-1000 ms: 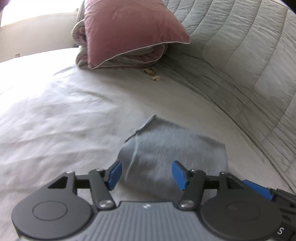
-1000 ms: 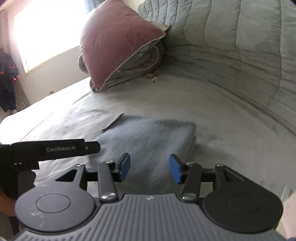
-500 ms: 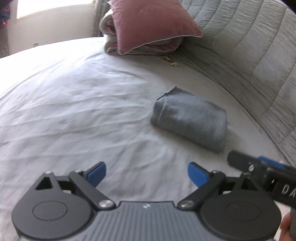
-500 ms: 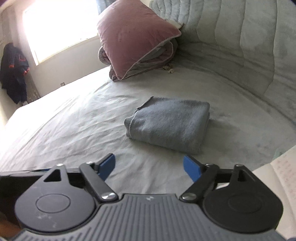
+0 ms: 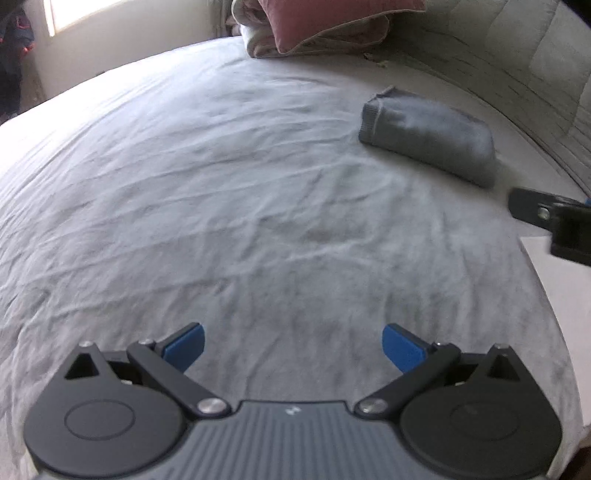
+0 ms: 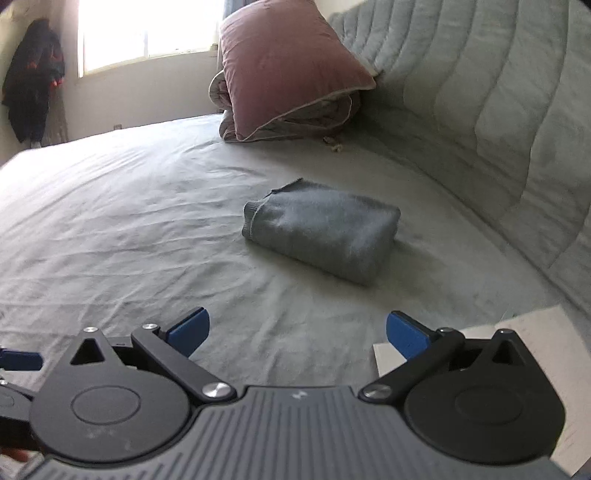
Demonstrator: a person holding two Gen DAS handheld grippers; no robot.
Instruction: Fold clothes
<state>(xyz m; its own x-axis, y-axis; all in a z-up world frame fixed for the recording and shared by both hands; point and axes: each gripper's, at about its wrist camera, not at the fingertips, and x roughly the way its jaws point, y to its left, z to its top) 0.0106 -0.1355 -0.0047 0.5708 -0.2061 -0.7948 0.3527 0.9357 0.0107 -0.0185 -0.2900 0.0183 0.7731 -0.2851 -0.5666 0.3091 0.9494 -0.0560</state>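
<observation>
A folded grey garment (image 6: 325,229) lies on the wrinkled bed sheet (image 6: 129,206), seen at 12 o'clock from the right tool (image 6: 297,330) and at 1 o'clock from the left tool (image 5: 293,347). Both tools are released, their blue pads (image 6: 190,328) spread wide apart, gripping nothing and touching nothing; only bare sheet shows between the fingers of each.

The garment is a compact bundle, its ribbed edge turned toward 9 o'clock in the right wrist view and one loose corner sticking up at the far side. It sits well apart from both tools.

In the left wrist view the garment (image 5: 428,134) appears blurred, and part of the right tool's dark body (image 5: 554,221) enters the frame at 3 o'clock. In the right wrist view a blue pad of the left tool (image 6: 20,360) shows at the 9 o'clock edge.

Beyond the garment, at 12 o'clock, a pink pillow (image 6: 288,62) leans on a rolled quilt (image 6: 295,118). A quilted grey headboard (image 6: 480,92) curves along the bed from 1 to 3 o'clock. A white sheet of paper (image 6: 546,339) lies at 4 o'clock beside the right tool. A dark jacket (image 6: 33,77) hangs by the bright window (image 6: 147,29) at 10 o'clock.
</observation>
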